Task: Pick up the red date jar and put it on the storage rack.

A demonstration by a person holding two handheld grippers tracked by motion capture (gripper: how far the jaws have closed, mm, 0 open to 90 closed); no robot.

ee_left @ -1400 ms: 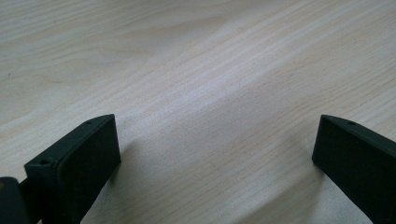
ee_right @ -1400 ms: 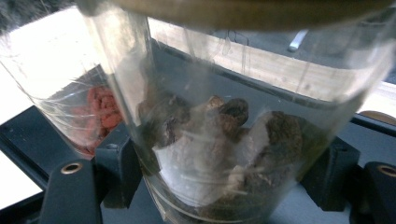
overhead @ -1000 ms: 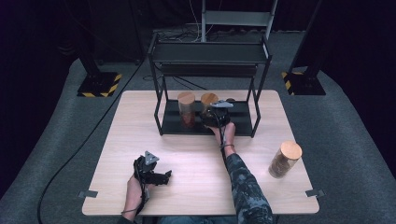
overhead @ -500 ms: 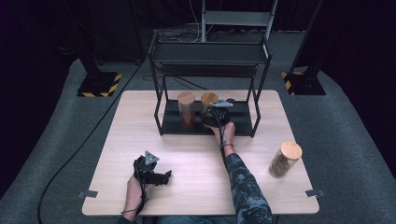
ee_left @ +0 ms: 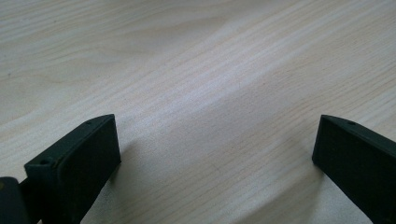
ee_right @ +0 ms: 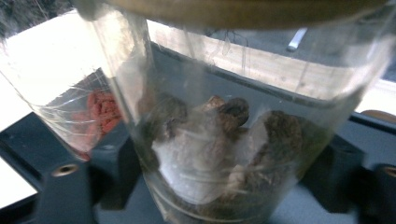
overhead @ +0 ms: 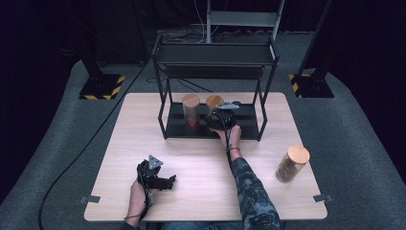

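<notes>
Right claw (overhead: pixel 218 120), jaws just opening around the mushroom jar (ee_right: pixel 219 140) to shelve it on the rack (overhead: pixel 249 129); left claw (ee_left: pixel 215 154) open, empty, parked on counter (overhead: pixel 201 167).

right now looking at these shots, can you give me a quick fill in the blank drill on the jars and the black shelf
1. On the lowest tier of the black metal shelf rack stand ____ clear jars with wooden lids.
2. The right claw has its jaws around the clear jar of brown chunks; the jar beside it holds ____ pieces.
3. The jaws of the left claw stand ____ over the pale wooden table.
4. A third wooden-lidded jar stands on the table's ____ side.

Missing words: two; red; open; right
</notes>
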